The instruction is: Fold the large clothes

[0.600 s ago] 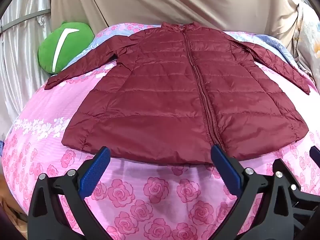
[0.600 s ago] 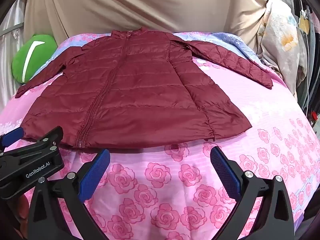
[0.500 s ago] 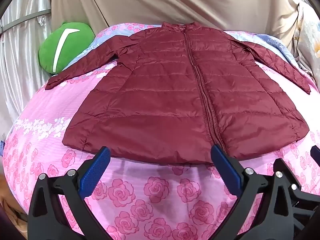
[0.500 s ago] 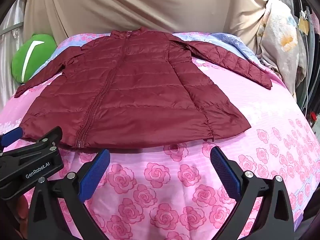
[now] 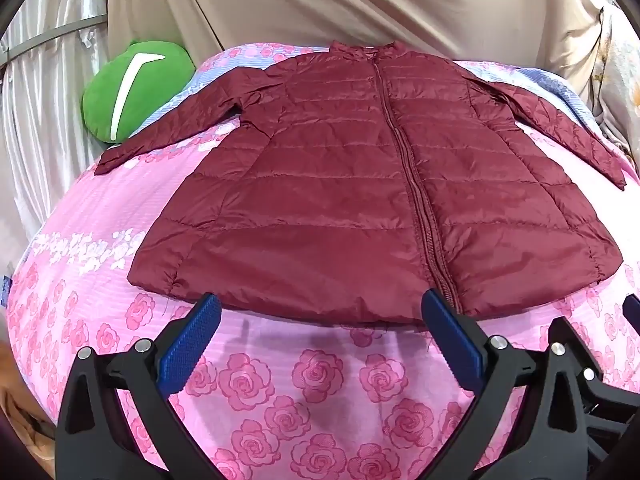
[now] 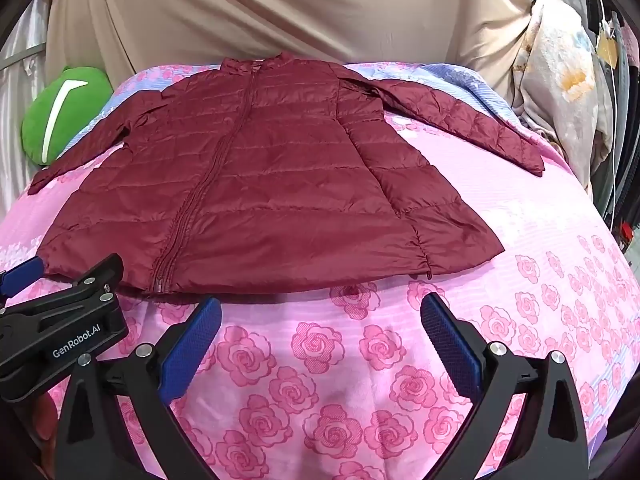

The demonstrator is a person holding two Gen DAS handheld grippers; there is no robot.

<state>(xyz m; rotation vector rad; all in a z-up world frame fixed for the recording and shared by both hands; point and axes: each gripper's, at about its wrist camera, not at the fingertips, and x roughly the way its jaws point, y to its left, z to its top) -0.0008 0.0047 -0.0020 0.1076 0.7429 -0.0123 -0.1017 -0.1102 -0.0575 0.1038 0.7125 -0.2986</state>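
jacket [image 5: 320, 200] hem: the blue pads of left gripper [image 5: 320, 336] are covering two small parts of it | right gripper [image 5: 632, 316]: the left wrist picture's edge is cutting it off | green cushion [image 6: 64, 116]: the jacket's sleeve is hiding its lower part | floral cloth [image 6: 560, 80]: the black lens rim is cutting it

- One jacket [image 5: 360, 200], with two sleeves
- One green cushion [image 5: 136, 88]
- One rose-print bedspread [image 5: 304, 392]
- Two grippers: left gripper [image 5: 320, 320] and right gripper [image 6: 320, 320], two blue pads each
- One beige backdrop cloth [image 6: 280, 12]
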